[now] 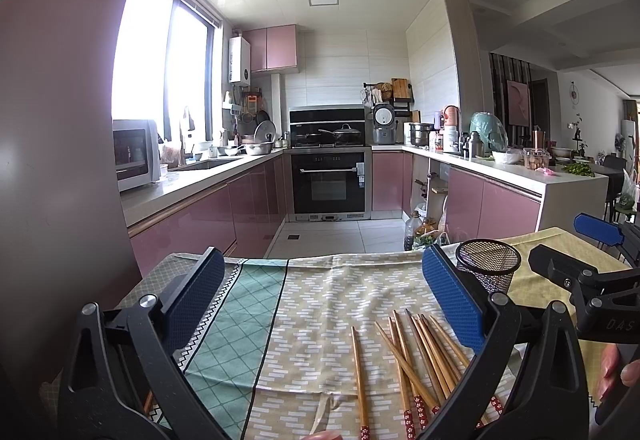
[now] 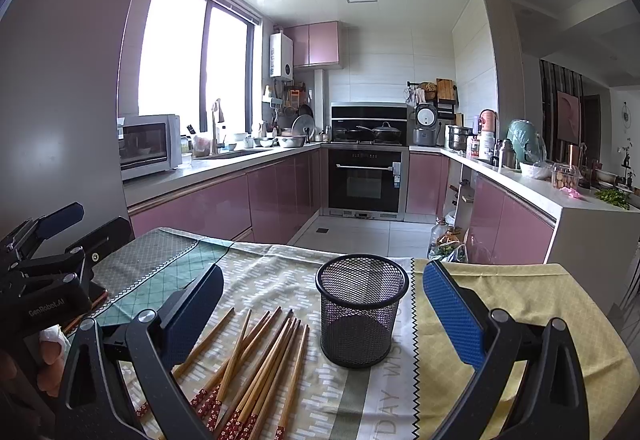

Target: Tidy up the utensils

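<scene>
Several loose bamboo chopsticks with red floral ends lie on the patterned cloth at seven o'clock from the empty black mesh cup, tips pointing to one o'clock. Right gripper and left gripper both gape wide, holding nothing; the left seems nearer the chopsticks.

You face a U-shaped kitchen: built-in oven dead centre, pink cabinets either side, bright window to its left, white tiled floor before it.

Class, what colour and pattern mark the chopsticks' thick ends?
Red with small white flowers on the chopsticks, clearest in the right wrist view.
</scene>
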A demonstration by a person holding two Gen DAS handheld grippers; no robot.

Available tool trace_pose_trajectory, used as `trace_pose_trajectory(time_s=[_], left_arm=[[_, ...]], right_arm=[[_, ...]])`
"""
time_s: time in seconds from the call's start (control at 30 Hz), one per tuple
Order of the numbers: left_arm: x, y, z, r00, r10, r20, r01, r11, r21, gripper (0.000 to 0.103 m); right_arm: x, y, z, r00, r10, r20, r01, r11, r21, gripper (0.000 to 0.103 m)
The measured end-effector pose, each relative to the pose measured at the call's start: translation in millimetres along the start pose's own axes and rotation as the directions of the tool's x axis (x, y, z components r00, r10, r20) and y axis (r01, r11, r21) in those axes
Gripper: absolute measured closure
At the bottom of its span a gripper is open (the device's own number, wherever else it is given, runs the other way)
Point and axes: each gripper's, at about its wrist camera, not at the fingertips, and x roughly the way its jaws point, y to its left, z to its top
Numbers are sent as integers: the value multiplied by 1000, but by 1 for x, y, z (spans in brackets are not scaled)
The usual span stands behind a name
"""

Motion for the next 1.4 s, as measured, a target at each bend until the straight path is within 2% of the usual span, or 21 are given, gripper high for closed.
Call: trace_pose_trajectory(time_s=[1.4], left_arm=[[5, -2, -2, 1000, -6, -18, 6, 1000, 0, 6]], right_arm=[[3, -3, -4, 1000, 6, -9, -6, 1000, 12, 6]])
